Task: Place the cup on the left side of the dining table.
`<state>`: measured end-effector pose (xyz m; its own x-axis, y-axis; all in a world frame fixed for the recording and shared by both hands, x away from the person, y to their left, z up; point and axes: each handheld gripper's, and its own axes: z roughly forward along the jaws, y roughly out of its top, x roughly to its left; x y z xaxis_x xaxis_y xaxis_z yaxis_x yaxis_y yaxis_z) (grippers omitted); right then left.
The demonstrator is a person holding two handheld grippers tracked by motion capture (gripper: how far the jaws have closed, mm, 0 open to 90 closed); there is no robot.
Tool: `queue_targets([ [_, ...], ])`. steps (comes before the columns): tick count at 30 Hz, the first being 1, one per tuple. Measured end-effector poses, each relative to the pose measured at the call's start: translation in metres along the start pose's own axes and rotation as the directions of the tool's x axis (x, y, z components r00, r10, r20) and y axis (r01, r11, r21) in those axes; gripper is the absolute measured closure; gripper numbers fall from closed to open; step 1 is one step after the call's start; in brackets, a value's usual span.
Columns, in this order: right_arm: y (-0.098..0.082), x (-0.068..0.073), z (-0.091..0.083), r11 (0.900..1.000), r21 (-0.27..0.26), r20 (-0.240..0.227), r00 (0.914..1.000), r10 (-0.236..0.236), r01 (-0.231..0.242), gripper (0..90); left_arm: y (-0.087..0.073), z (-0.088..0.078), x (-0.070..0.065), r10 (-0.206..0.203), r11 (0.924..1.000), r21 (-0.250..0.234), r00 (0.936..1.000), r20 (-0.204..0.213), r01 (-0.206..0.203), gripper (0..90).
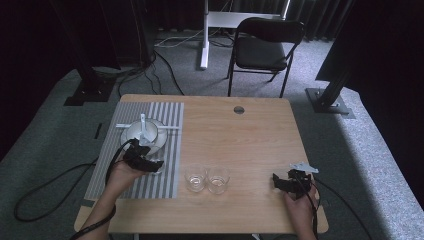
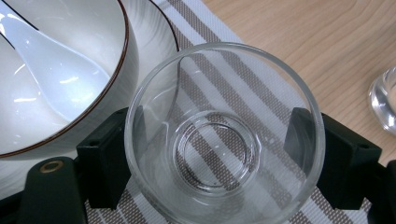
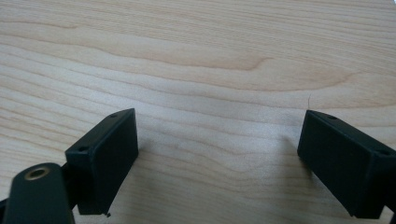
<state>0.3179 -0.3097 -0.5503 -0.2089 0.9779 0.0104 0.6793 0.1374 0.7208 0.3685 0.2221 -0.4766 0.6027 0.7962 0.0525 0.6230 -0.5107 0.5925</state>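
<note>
While the right gripper (image 3: pixel 219 158) rests wide open over bare wood at lower right of the high view, the left gripper (image 2: pixel 224 154) clamps a clear glass tumbler (image 2: pixel 224 135) over the striped placemat (image 2: pixel 243 88), beside a white bowl (image 2: pixel 70 70).

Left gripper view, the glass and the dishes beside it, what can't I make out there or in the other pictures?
- Held glass: its near rim is cut off by the bottom edge of the left gripper view; whether it rests on the striped mat is unclear.
- Bowl and spoon: cut off by the left and top edges.
- Second glass: the right edge cuts it off.
- High view: left gripper covers the held glass.
</note>
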Motion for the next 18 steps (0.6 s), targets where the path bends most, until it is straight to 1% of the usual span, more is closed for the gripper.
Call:
queue_targets([
  [4, 0.0000, 0.0000, 0.0000, 1.000, 0.000, 0.000, 1.0000, 0.000, 0.000, 11.8, -0.0002, 0.0003, -0.0004, 0.002, 1.0000, -0.002, 1.0000, -0.001, -0.002, 18.7],
  [7, 0.0000, 0.0000, 0.0000, 1.000, 0.000, 0.000, 1.0000, 0.000, 0.000, 11.8, -0.0024, 0.0011, -0.0006, -0.001, 0.9997, -0.023, 1.0000, -0.002, 0.001, 18.6],
  [10, 0.0000, 0.0000, 0.0000, 1.000, 0.000, 0.000, 1.0000, 0.000, 0.000, 11.8, -0.0037, 0.0014, -0.0013, 0.008, 0.9992, -0.039, 0.9999, -0.008, -0.009, 18.4],
  [14, 0.0000, 0.0000, 0.0000, 1.000, 0.000, 0.000, 1.0000, 0.000, 0.000, 11.8, -0.0053, 0.0014, -0.0028, 0.009, 0.9986, -0.053, 0.9998, -0.020, -0.010, 18.1],
  [15, 0.0000, 0.0000, 0.0000, 1.000, 0.000, 0.000, 1.0000, 0.000, 0.000, 11.8, -0.0056, 0.0016, -0.0029, 0.007, 0.9984, -0.055, 0.9997, -0.023, -0.008, 18.0],
  [17, 0.0000, 0.0000, 0.0000, 1.000, 0.000, 0.000, 1.0000, 0.000, 0.000, 11.8, -0.0071, 0.0016, -0.0036, 0.002, 0.9970, -0.078, 0.9996, -0.028, -0.004, 17.8],
  [18, 0.0000, 0.0000, 0.0000, 1.000, 0.000, 0.000, 1.0000, 0.000, 0.000, 11.8, -0.0077, 0.0021, -0.0040, -0.004, 0.9969, -0.079, 0.9995, -0.030, 0.002, 17.6],
])
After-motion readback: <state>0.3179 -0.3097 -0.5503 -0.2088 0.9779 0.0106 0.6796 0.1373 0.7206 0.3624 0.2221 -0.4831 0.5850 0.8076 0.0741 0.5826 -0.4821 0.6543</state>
